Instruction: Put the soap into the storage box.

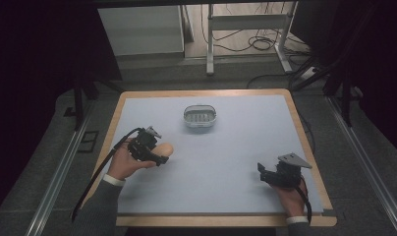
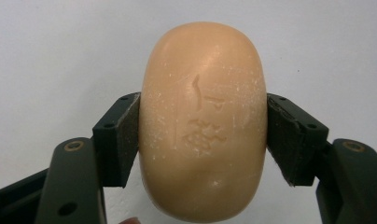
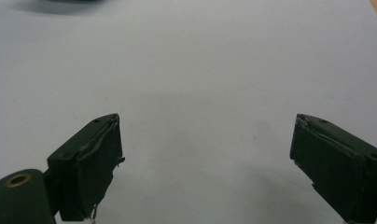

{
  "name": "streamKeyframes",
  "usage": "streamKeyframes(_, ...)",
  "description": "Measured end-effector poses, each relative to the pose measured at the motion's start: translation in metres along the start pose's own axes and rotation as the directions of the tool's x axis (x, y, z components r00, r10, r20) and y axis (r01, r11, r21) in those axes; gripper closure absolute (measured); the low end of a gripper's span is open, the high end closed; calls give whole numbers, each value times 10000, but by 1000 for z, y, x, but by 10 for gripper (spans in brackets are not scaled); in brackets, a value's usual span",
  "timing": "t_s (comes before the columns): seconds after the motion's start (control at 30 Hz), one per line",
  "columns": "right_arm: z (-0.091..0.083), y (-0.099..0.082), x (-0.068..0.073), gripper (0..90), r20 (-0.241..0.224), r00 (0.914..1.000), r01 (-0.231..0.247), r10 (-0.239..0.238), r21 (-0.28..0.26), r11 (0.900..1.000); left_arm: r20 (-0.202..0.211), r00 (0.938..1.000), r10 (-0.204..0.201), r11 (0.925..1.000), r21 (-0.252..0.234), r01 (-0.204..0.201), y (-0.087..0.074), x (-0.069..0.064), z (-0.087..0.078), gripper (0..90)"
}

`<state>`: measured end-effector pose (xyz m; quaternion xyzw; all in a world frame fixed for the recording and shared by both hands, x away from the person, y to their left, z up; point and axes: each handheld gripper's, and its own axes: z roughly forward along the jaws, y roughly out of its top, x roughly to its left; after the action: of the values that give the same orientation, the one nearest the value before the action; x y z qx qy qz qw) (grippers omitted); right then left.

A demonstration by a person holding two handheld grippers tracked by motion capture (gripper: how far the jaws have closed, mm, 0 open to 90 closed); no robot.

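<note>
Between the left gripper's (image 2: 203, 135) jaws sits the clamped soap bar (image 2: 203, 126); right gripper (image 3: 205, 163) gapes wide.

table (image 1: 137, 98): wood-edged, pale mat | on it: metal dish (image 1: 200, 117)

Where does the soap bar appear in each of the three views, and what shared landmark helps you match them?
High view: the soap lies left of centre, at the tip of the left gripper.
Left gripper view: the soap sits in the middle, clamped between both jaws.
Right gripper view: not in it; the right gripper stands open over bare table.
Shared landmark: the pale blue table, behind everything in all three views.
</note>
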<state>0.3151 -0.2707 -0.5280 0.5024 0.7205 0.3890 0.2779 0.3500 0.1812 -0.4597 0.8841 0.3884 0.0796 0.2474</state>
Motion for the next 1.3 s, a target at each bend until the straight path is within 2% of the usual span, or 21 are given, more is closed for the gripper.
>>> streamKeyframes(1.3, 0, 0, 0, 94, -12, 10000, -52, 52, 33, 10000, -65, 10000, -30, 10000, 80, 30, 20, 8, 6, 324)
